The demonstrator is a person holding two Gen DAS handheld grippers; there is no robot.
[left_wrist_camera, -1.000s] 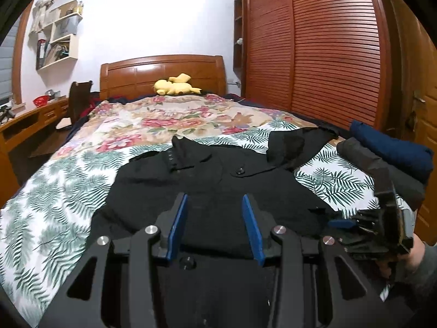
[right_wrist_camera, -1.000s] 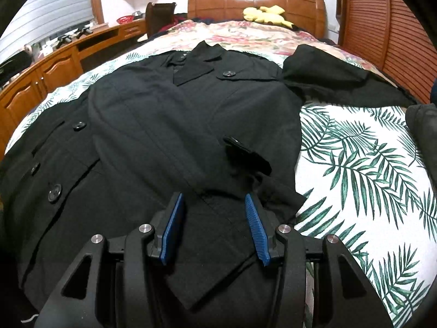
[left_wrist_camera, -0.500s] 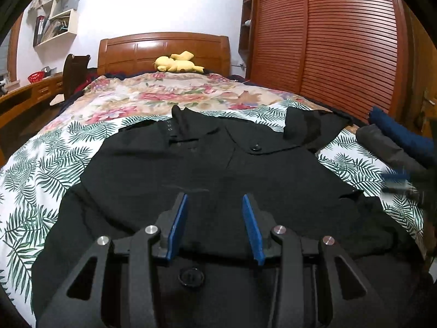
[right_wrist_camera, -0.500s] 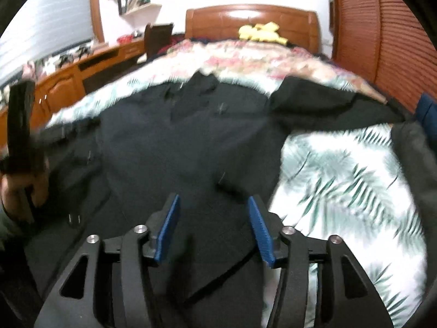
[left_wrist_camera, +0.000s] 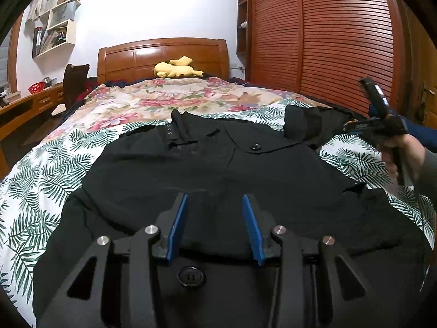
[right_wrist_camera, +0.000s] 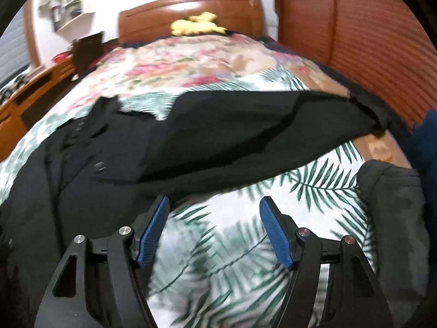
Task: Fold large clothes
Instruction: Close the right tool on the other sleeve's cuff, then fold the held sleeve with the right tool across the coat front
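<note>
A large black coat [left_wrist_camera: 218, 169] lies spread front-up on the bed, collar toward the headboard. My left gripper [left_wrist_camera: 215, 197] hovers low over its near hem, above a big button [left_wrist_camera: 190, 276]. Its blue pads stand apart with nothing between them. The coat's right sleeve [right_wrist_camera: 273, 128] stretches out sideways over the leaf-print sheet [right_wrist_camera: 232, 232]. My right gripper [right_wrist_camera: 215, 199] is above that sheet just short of the sleeve, jaws opening and empty. In the left wrist view the right gripper [left_wrist_camera: 352, 128] appears at the right edge, held in a hand.
A folded dark grey garment [right_wrist_camera: 390, 191] and a navy one [right_wrist_camera: 426, 136] lie at the bed's right edge. A yellow plush toy [left_wrist_camera: 174, 68] rests by the wooden headboard [left_wrist_camera: 164, 52]. Louvred wardrobe doors [left_wrist_camera: 341, 41] stand to the right, a desk [left_wrist_camera: 27, 104] and chair to the left.
My right gripper swung right, from over the coat's front to over the sheet beside the sleeve, and its jaws widened. My left gripper sank closer to the hem, then held still.
</note>
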